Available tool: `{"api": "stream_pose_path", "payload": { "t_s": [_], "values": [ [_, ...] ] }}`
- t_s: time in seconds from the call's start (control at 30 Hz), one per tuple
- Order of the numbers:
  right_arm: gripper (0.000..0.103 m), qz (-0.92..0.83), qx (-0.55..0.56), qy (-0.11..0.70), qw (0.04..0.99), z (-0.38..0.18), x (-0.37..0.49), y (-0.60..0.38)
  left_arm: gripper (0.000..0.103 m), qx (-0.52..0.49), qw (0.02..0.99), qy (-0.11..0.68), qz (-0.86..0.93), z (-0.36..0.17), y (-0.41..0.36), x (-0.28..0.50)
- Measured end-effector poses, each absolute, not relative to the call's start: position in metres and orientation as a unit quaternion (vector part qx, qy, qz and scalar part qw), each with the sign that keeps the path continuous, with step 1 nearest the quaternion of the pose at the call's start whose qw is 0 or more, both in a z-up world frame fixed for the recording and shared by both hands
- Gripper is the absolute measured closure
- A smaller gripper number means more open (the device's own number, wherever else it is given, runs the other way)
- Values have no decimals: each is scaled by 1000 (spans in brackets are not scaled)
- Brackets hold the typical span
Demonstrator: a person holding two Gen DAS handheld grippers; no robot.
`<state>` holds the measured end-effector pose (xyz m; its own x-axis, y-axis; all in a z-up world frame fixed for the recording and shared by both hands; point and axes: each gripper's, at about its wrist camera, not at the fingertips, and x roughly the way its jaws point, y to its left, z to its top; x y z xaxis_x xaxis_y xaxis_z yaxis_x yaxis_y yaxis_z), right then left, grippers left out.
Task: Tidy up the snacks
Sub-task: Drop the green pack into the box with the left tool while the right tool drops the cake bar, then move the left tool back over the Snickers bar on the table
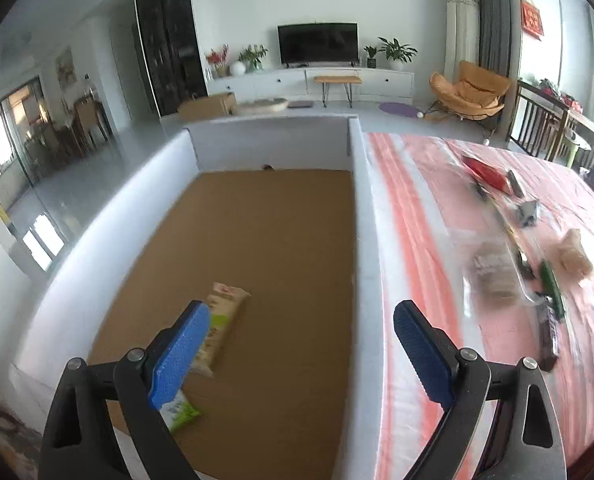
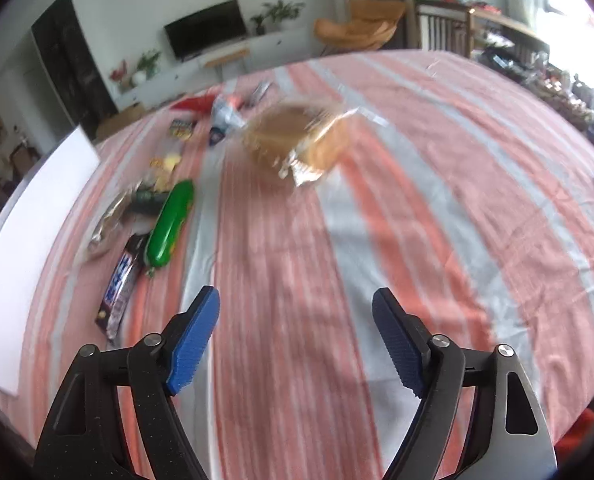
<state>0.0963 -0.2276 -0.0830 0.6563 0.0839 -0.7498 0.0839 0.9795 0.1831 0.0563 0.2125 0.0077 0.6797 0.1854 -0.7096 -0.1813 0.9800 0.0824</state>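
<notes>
One beige-and-green snack pack (image 1: 221,322) lies low in your left view, on the brown floor of a white-walled box (image 1: 361,216). Beside it the striped desk (image 2: 417,200) carries scattered snacks. Your left gripper (image 1: 301,354) and right gripper (image 2: 297,336) tilt downward, jaws wide, empty.

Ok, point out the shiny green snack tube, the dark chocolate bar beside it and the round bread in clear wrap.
Shiny green snack tube (image 2: 169,224), right wrist view, mid-body.
Dark chocolate bar (image 2: 119,288), right wrist view, wrapper centre.
Round bread in clear wrap (image 2: 295,140), right wrist view, top crust.
</notes>
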Motion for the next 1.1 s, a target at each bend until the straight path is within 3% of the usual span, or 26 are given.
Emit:
{"api": "stream_pose_path", "payload": {
  "t_s": [0.47, 0.6, 0.7, 0.77, 0.9, 1.1],
  "values": [
    [19, -38, 62, 442, 894, -98, 90, -224, 10, -8, 921, 375, 108, 10, 178, 44],
    [14, -45, 34, 446, 893, -101, 89, -215, 10, 11, 948, 281, 151, 38, 159, 17],
    [13, -45, 36, 445, 894, -101, 88, -216, 0, 42, 971, 207, 112, 65, 125, -6],
    [12, -46, 36, 445, 894, -101, 87, -216, 0, 61, 976, 197, 73, 72, 103, -13],
    [12, -46, 36, 445, 894, -101, 87, -217, 0, 86, 967, 237, -22, 68, 57, -16],
    [11, -49, 35, 444, 894, -101, 86, -216, 0, 56, 917, 371, -137, 14, 10, 1]
  ]
}}
